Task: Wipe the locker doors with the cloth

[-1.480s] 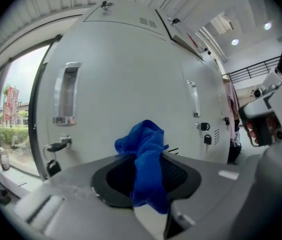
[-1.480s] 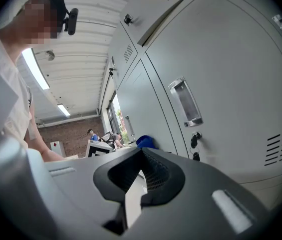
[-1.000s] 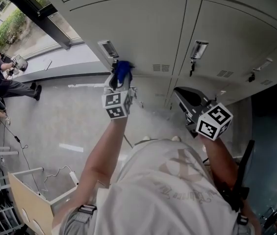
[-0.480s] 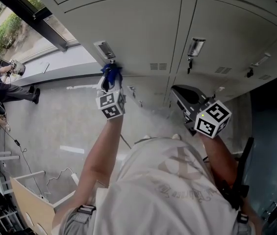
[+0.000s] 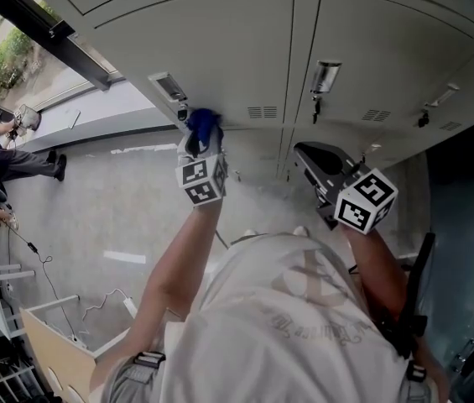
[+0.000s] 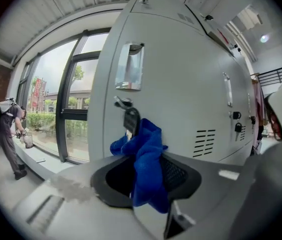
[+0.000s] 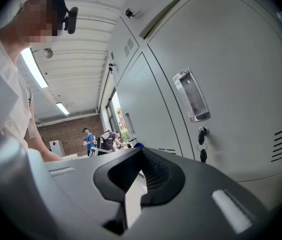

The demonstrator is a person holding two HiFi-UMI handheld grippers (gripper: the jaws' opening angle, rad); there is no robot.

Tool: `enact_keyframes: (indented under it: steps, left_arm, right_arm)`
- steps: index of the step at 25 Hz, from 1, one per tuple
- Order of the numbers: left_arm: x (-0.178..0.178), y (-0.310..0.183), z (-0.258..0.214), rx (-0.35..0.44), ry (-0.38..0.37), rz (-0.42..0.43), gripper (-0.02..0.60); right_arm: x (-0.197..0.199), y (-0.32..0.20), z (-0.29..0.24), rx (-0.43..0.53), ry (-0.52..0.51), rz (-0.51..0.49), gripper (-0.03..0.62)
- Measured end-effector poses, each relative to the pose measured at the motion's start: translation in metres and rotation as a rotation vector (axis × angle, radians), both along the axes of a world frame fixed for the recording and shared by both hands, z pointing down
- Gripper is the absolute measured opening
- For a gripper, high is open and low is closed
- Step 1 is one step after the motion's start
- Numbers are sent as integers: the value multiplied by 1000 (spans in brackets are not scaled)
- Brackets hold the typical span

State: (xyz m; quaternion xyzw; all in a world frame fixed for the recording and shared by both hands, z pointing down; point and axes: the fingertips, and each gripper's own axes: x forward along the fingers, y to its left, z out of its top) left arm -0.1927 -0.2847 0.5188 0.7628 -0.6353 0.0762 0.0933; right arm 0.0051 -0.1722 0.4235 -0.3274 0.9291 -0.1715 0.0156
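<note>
The blue cloth (image 5: 204, 126) is bunched in my left gripper (image 5: 202, 143), which is shut on it and presses it against the grey locker door (image 5: 220, 49) just below its lock. In the left gripper view the cloth (image 6: 148, 166) hangs between the jaws, touching the key tag (image 6: 131, 120) under the clear handle (image 6: 130, 67). My right gripper (image 5: 319, 164) hovers lower right, off the lockers, shut with nothing in it. Its own view has the right gripper (image 7: 141, 171) facing a neighbouring door (image 7: 240, 59) with a handle (image 7: 192, 95) and a hanging key (image 7: 202, 154).
More locker doors (image 5: 388, 49) run to the right, each with a handle and vent slots. A large window (image 6: 56, 114) lies to the left. People (image 5: 2, 145) stand far left. A wooden crate (image 5: 52, 355) and cables lie on the floor behind me.
My left gripper with the cloth slid left along the door beside the lock, then came back to the right. The right gripper has barely moved.
</note>
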Motion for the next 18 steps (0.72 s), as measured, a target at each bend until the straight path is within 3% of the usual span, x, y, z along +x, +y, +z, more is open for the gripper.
enact_keyframes:
  steps: [10, 18]
  left_arm:
    - [114, 10, -5, 33, -77, 262, 143]
    - [187, 18, 16, 20, -84, 472, 143]
  right_arm:
    - [17, -2, 4, -16, -12, 15, 8]
    - [42, -2, 6, -15, 10, 58, 8]
